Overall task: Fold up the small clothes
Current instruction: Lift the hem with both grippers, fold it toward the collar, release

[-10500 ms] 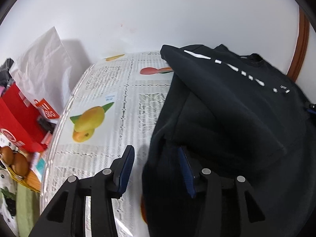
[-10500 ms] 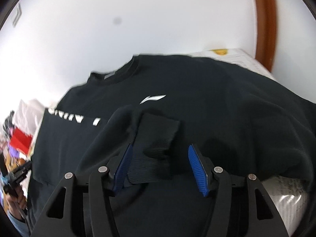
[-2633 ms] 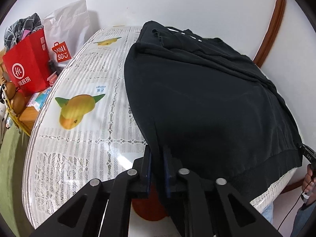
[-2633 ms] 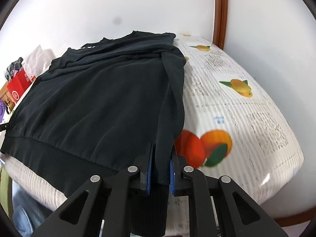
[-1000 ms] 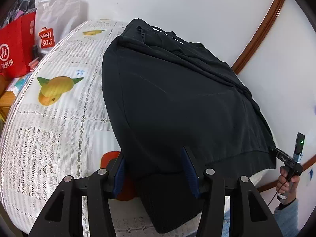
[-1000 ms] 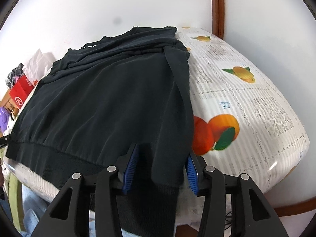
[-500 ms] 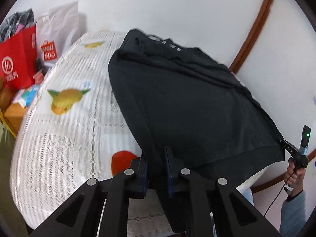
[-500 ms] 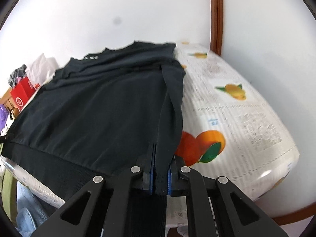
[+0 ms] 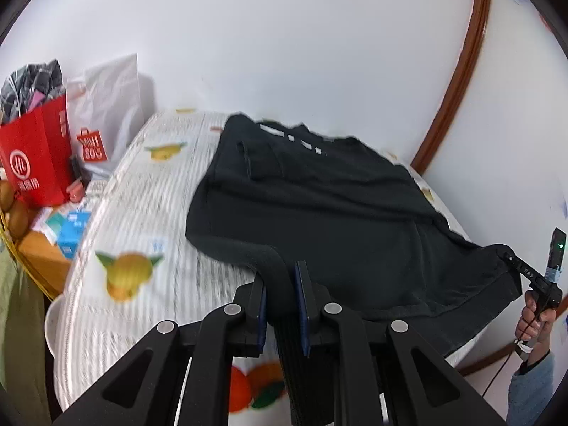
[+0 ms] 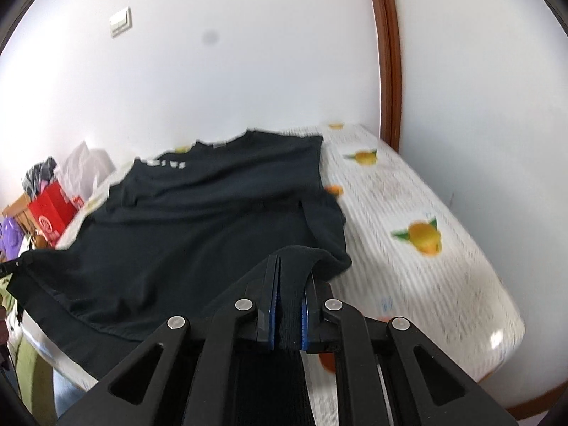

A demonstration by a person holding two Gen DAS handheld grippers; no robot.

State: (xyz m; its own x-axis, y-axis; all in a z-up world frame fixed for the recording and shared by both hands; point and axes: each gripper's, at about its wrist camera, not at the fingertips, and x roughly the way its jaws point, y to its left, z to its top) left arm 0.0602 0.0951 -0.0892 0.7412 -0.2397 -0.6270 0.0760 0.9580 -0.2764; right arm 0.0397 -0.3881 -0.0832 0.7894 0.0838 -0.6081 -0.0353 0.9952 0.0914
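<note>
There is one black sweatshirt [image 9: 319, 213] and it lies spread out on the worktop [image 9: 149, 213], with its neck end at the far side by the wall. It has white letters near the neck. The near edge, the ribbed hem, is lifted off the worktop at both corners.

You have two claws. Your left claw [image 9: 280, 301] is pinched tight on the sweatshirt's near left corner, and the ribbed hem hangs down between its blue pads [image 9: 301, 305]. Your right claw [image 10: 287, 305] is pinched tight on the near right corner, and the black cloth hangs down between its two fingers too. Both claws point forward over the sweatshirt toward the wall, a bit above the worktop. In the left view you can see your right hand [image 9: 536, 316] far off at the other corner, holding its handle, with the cloth stretched between the two claws.

The worktop has one white lacy cloth with pictures of yellow and orange fruit [image 10: 424, 236] on it. Past its left end stand one red paper bag [image 9: 35, 163] and one white shopping bag [image 9: 106, 106]. Some small boxes [image 9: 67, 230] sit near the red bag. A brown wooden trim [image 10: 387, 53] runs up the white wall.
</note>
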